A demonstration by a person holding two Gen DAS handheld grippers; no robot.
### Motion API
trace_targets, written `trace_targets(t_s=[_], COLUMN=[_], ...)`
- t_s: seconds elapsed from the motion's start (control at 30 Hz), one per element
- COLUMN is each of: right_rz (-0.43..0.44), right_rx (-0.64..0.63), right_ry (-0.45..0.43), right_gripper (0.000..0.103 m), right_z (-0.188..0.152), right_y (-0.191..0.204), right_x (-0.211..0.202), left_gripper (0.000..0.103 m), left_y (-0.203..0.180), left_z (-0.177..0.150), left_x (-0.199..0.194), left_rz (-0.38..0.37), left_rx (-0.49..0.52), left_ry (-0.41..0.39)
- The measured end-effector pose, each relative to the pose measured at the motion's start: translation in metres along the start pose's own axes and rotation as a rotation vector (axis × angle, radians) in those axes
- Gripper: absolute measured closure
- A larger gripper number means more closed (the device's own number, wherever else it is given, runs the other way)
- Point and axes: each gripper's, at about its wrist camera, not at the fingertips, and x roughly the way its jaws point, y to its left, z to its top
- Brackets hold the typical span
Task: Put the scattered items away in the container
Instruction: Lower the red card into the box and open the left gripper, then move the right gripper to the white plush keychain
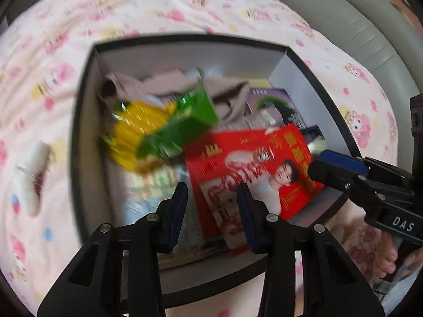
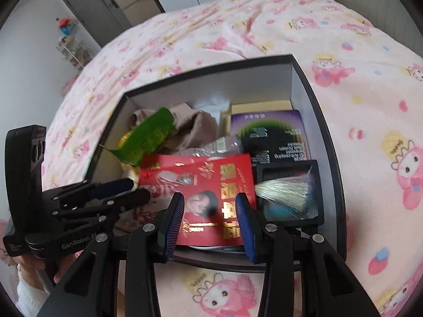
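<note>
I see black box point(image 2: 334, 142) on bed point(image 2: 357, 84), crammed: green-yellow packet point(image 1: 169, 126) blurred, glossy red packet point(image 2: 201, 192) topmost; left gripper point(image 1: 212, 203) and right gripper point(image 2: 210, 206) jaws part-open, empty

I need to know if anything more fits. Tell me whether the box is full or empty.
Nearly full. The box holds a red packet, green bag, purple booklet, cloth and tassel; hardly any floor shows.
</note>
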Motion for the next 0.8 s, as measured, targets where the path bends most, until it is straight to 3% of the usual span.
trace_targets(t_s=[0.3,0.5,0.63,0.8], right_rz=[-0.037,-0.027,0.054,0.17], right_rx=[-0.091,-0.137,-0.193,-0.274], right_ry=[-0.068,-0.087,-0.075,-0.032], right_gripper=[0.066,0.066,0.066,0.066], right_z=[-0.014,-0.033,-0.036,-0.029], right_y=[0.041,0.077,0.117,0.178], right_x=[-0.025,-0.036,-0.035,-0.011], left_gripper=[0.064,0.064,0.059,0.056], left_y=[-0.026,-0.012,0.022,0.103], left_z=[-0.026,-0.046,-0.063,-0.075], left_x=[-0.061,-0.108,-0.138,-0.151], left_rz=[0.024,0.044,0.097,0.166], left_rx=[0.058,0.043,-0.036,-0.265], left_ry=[-0.154,-0.208,-0.218,-0.157])
